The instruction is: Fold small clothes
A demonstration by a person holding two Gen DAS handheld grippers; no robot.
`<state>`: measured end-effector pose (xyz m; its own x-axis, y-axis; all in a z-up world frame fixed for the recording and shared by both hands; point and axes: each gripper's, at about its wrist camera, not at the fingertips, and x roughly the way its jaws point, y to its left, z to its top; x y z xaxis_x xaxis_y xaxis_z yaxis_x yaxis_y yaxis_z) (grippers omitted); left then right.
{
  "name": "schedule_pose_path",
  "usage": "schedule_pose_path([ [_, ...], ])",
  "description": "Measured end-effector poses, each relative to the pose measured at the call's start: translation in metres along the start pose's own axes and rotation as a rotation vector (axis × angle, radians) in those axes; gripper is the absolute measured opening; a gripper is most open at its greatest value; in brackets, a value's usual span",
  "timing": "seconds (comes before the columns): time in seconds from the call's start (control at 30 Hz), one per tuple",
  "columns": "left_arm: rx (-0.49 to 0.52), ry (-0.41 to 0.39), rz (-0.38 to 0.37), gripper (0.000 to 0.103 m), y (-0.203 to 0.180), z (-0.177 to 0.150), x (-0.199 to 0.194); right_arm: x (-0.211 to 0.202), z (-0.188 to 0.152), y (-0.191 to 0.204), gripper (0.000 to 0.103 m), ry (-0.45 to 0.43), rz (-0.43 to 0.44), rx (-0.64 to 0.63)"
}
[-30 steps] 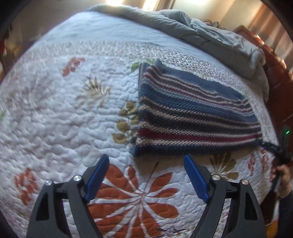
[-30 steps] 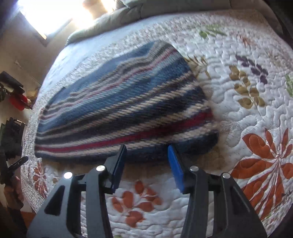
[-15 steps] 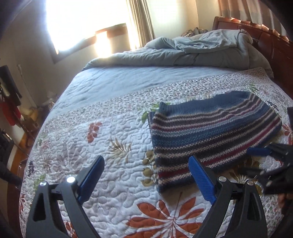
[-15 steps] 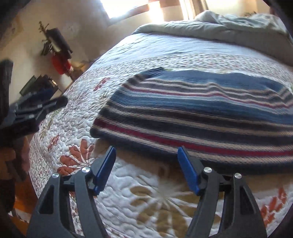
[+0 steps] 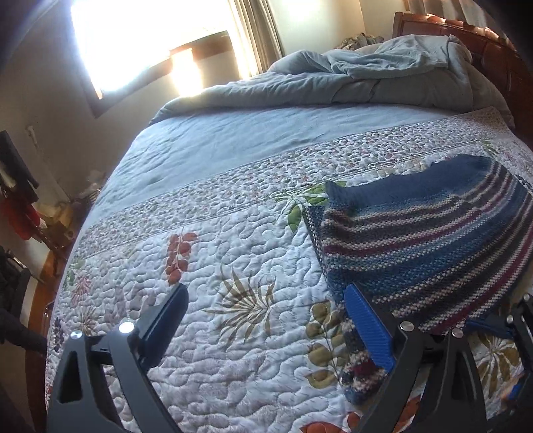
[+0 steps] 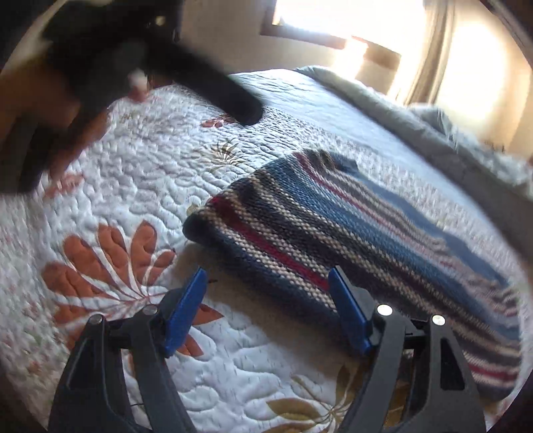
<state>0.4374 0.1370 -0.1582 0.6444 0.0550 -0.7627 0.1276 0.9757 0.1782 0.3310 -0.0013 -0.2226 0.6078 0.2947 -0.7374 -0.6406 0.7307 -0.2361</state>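
A folded knit sweater (image 5: 416, 246) with blue, red and cream stripes lies flat on the flowered quilt (image 5: 216, 266). In the left wrist view it is at the right. My left gripper (image 5: 266, 319) hovers open over bare quilt just left of it, its right finger (image 5: 366, 329) in front of the sweater's near corner. In the right wrist view the sweater (image 6: 333, 226) runs to the far right. My right gripper (image 6: 266, 299) is at its near left corner with its jaws opening, and the sweater's edge lies just ahead between them, unpressed. The left gripper (image 6: 133, 66) and a hand show blurred at the top left.
A rumpled grey duvet (image 5: 366, 83) is heaped at the head of the bed, against a wooden headboard (image 5: 466, 30). A bright window (image 5: 133, 40) is behind. The bed's left edge drops to a wooden frame and cluttered furniture (image 5: 20, 213).
My left gripper has swung from the sweater's near edge to its left side. My right gripper has slid along that edge to the left corner and its jaws have widened. The sweater has stayed put.
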Motion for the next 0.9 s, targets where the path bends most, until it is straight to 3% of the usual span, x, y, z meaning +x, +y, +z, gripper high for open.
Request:
schedule_pose_path([
  [0.17, -0.130, 0.143, -0.278, 0.096, 0.017, 0.022, 0.046, 0.014, -0.005, 0.036, 0.075, -0.020, -0.159, -0.221],
  [0.27, -0.212, 0.216, -0.401, 0.096, 0.025, 0.029, 0.074, 0.023, -0.007, 0.047, 0.075, -0.015, -0.226, -0.302],
  [0.4, -0.400, 0.318, -0.677, 0.096, 0.037, 0.033, 0.116, 0.035, -0.009, 0.057, 0.075, -0.020, -0.319, -0.383],
  [0.5, -0.490, 0.369, -0.785, 0.096, 0.037, 0.033, 0.146, 0.044, -0.007, 0.057, 0.075, -0.017, -0.372, -0.408],
  [0.6, -0.522, 0.401, -0.788, 0.096, 0.034, 0.033, 0.170, 0.053, -0.004, 0.056, 0.075, -0.014, -0.398, -0.411],
  [0.67, -0.556, 0.423, -0.834, 0.096, 0.032, 0.031, 0.185, 0.059, -0.001, 0.056, 0.075, -0.016, -0.416, -0.421],
  [0.9, -0.570, 0.381, -0.931, 0.094, 0.022, 0.041, 0.199, 0.072, 0.010, 0.042, 0.075, -0.027, -0.428, -0.401],
])
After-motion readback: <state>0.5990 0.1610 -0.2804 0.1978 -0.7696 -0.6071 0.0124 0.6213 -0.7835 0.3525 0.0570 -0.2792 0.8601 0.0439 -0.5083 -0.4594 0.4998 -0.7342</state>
